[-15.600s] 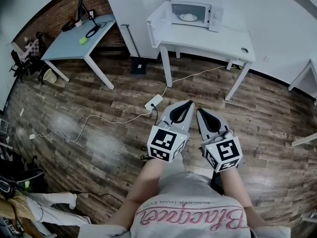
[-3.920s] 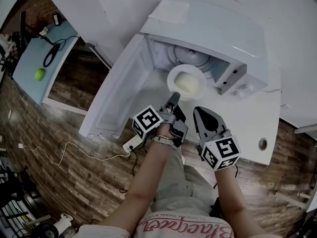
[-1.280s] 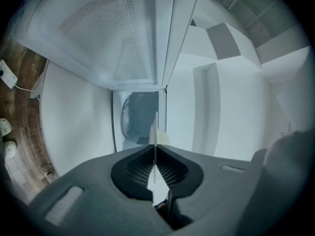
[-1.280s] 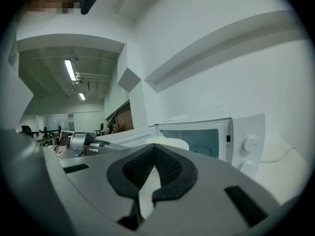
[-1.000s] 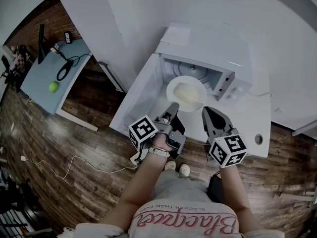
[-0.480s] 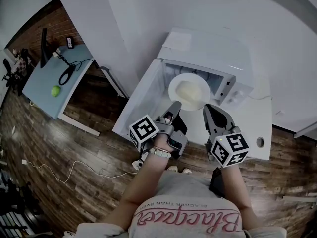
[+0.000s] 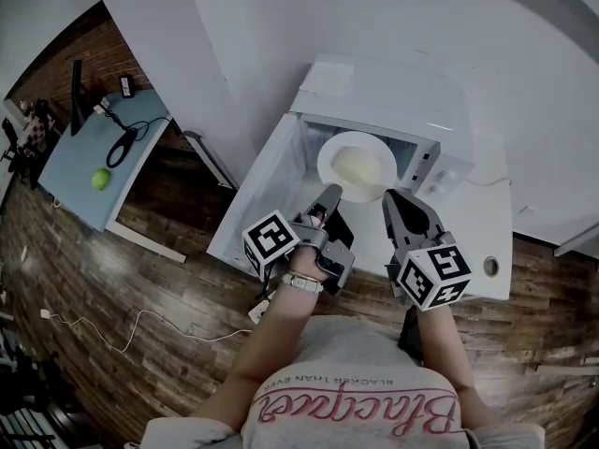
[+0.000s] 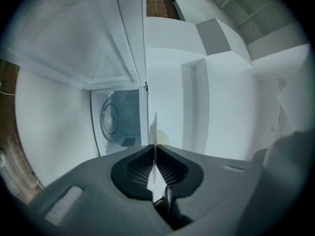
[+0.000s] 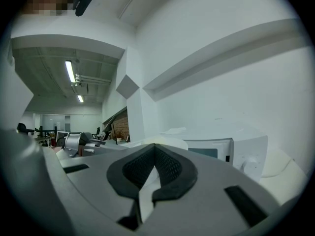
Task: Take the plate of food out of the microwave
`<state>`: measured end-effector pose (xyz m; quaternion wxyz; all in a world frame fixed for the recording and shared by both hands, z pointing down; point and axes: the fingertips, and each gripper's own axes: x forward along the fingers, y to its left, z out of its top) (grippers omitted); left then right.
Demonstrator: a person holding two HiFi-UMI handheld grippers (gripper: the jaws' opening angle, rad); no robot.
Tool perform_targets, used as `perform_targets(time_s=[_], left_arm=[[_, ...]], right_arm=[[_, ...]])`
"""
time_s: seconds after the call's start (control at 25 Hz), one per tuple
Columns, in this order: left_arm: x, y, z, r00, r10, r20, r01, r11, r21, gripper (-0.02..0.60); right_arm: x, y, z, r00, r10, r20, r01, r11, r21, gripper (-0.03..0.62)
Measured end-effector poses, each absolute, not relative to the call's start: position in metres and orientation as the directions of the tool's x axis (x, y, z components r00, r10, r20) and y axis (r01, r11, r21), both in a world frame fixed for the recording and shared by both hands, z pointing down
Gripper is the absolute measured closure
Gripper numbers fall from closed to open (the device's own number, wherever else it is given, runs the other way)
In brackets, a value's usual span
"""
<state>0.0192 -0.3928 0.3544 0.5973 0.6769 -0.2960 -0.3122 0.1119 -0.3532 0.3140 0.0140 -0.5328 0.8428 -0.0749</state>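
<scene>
— White door (image 7: 265, 187) stands open at the left. Why?
— To leave the way out of the microwave (image 7: 398, 92) free. The left gripper (image 7: 328, 195) has its jaws pinched on the near rim of the plate (image 7: 325, 157), I think to carry it level so the food (image 7: 362, 169) does not slide.
— Where is the plate?
— At the microwave's mouth, off the turntable (image 8: 110, 119).
— And the right gripper (image 7: 397, 200)?
— Jaws together, nothing between them, just beside the plate; perhaps ready to support.
</scene>
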Motion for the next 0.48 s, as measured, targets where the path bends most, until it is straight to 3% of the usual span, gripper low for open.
perform_targets(time_s=[0.48], left_arm=[[0.0272, -0.3942, 0.3443, 0.656, -0.750, -0.090, -0.018, -0.135, 0.991, 0.565]], right_arm=[[0.1097, -0.3493, 0.3057, -0.413, -0.909, 0.056, -0.910, 0.408, -0.075, 0.586]])
